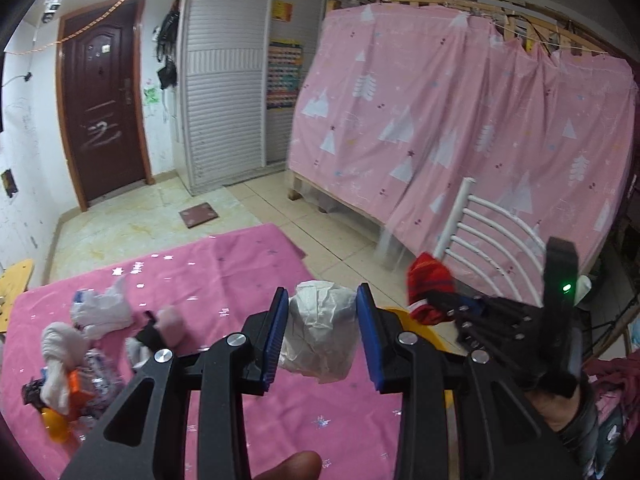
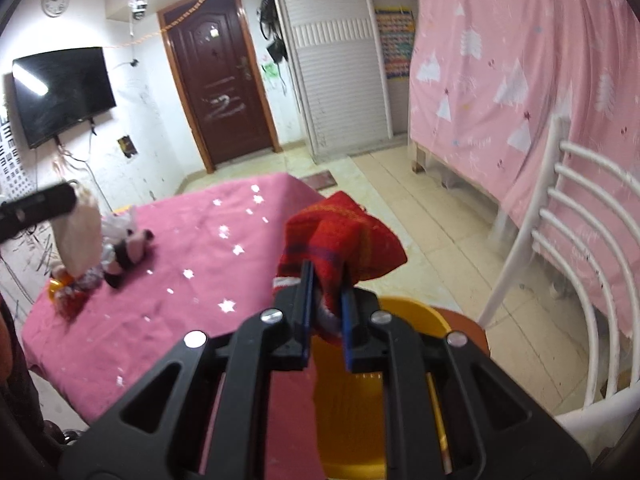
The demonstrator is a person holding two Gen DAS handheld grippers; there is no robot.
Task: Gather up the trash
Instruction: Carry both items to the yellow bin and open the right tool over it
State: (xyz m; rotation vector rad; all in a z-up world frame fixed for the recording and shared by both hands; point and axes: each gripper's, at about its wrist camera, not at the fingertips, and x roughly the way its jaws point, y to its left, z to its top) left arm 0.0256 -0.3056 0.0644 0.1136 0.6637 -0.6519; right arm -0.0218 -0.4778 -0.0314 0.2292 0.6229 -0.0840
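Note:
My left gripper (image 1: 323,312) is shut on a crumpled white paper wad (image 1: 322,332), held above the right edge of the pink-covered table (image 1: 224,272). My right gripper (image 2: 327,280) is shut on a red striped cloth (image 2: 340,236), which hangs over a yellow bin (image 2: 416,312) standing beside the table. In the left wrist view the red cloth (image 1: 430,286) and the right gripper (image 1: 452,304) appear at the right, with the yellow bin's rim (image 1: 404,316) just beyond my own jaws. In the right wrist view the white wad (image 2: 80,236) shows at the far left, under the left gripper's fingers (image 2: 44,204).
A heap of leftover trash (image 1: 84,344) lies on the table's left side: white wrappers, a plastic bottle with an orange cap, dark scraps. A white slatted chair (image 2: 568,248) stands right of the bin. A bed draped in pink cloth (image 1: 460,120) fills the right. Tiled floor runs toward the brown door (image 1: 104,96).

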